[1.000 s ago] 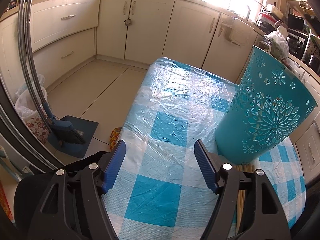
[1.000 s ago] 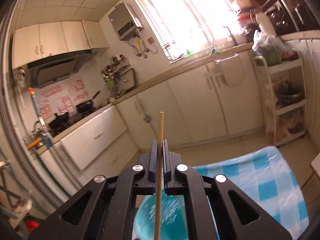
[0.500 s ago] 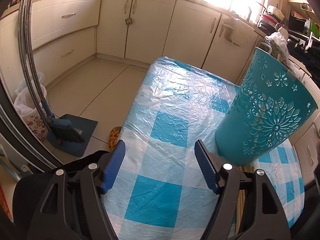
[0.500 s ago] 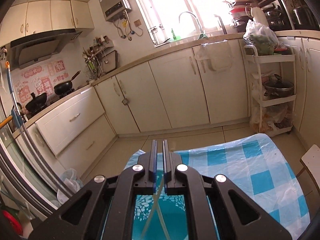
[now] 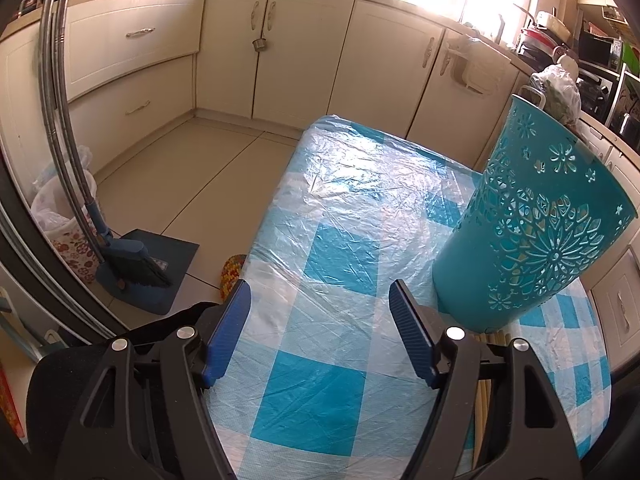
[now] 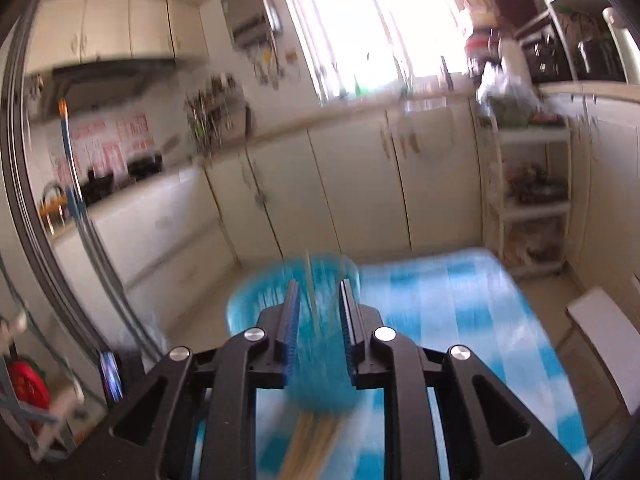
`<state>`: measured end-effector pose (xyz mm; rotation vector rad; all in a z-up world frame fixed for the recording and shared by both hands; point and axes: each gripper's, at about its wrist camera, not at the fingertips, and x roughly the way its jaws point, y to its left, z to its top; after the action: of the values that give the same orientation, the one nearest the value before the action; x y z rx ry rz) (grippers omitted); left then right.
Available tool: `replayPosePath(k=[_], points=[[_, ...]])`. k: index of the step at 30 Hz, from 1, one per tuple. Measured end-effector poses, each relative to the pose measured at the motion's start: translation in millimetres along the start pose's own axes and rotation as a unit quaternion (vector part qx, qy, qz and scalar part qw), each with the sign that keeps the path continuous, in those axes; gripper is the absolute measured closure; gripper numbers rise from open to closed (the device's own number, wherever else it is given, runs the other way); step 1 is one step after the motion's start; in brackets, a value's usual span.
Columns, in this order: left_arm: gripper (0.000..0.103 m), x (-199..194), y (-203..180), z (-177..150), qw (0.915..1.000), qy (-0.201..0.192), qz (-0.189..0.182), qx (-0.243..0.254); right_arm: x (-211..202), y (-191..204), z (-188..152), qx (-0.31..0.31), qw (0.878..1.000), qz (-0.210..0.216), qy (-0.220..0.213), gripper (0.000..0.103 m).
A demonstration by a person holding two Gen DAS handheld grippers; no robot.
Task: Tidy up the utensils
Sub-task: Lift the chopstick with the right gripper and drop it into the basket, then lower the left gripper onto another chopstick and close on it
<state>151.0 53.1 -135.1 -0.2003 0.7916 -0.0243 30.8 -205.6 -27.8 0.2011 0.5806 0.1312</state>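
A teal cut-out holder point(image 5: 532, 224) stands on the blue checked table point(image 5: 344, 208), right of my left gripper point(image 5: 320, 316), which is open and empty. Wooden chopsticks point(image 5: 480, 392) lie at the holder's base, partly hidden by the right finger. In the blurred right wrist view, my right gripper point(image 6: 318, 312) is open above the holder point(image 6: 292, 288), where a chopstick point(image 6: 309, 280) stands inside. Several loose chopsticks point(image 6: 316, 440) lie on the cloth in front of it.
Cream kitchen cabinets point(image 5: 304, 52) line the far wall. A broom and dustpan point(image 5: 136, 268) and a bagged bin point(image 5: 68, 224) stand on the floor at left. A white shelf rack point(image 6: 528, 200) stands beyond the table's far right corner.
My right gripper let go of the chopstick, which dropped into the teal holder. The jaws opened and the gripper pulled back and tilted down. The left gripper stayed still.
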Motion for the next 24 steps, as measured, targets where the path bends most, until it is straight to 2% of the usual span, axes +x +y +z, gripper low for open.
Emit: replayPosePath(k=[3,6,14,19,24], points=[[0.035,0,-1,0,1.0000,-0.001,0.001,0.002,42,-6,-48,0.016,0.994,-0.004,0.109,0.087],[0.035,0,-1,-1,1.0000,0.000,0.001,0.004,69,-6,-68,0.014,0.988,-0.012,0.154,0.089],[0.034,2,-1,-1,1.0000,0.003,0.000,0.002,100,1,-74,-0.008,0.983,-0.033,0.182,0.089],[0.034,2,-2,-1,1.0000,0.004,-0.001,0.003,101,9,-81,-0.046,0.980,-0.045,0.186,0.089],[0.034,-1,-8,-2,0.9998,0.004,-0.009,0.020,95,11,-83,-0.094,0.974,-0.043,0.200,0.095]])
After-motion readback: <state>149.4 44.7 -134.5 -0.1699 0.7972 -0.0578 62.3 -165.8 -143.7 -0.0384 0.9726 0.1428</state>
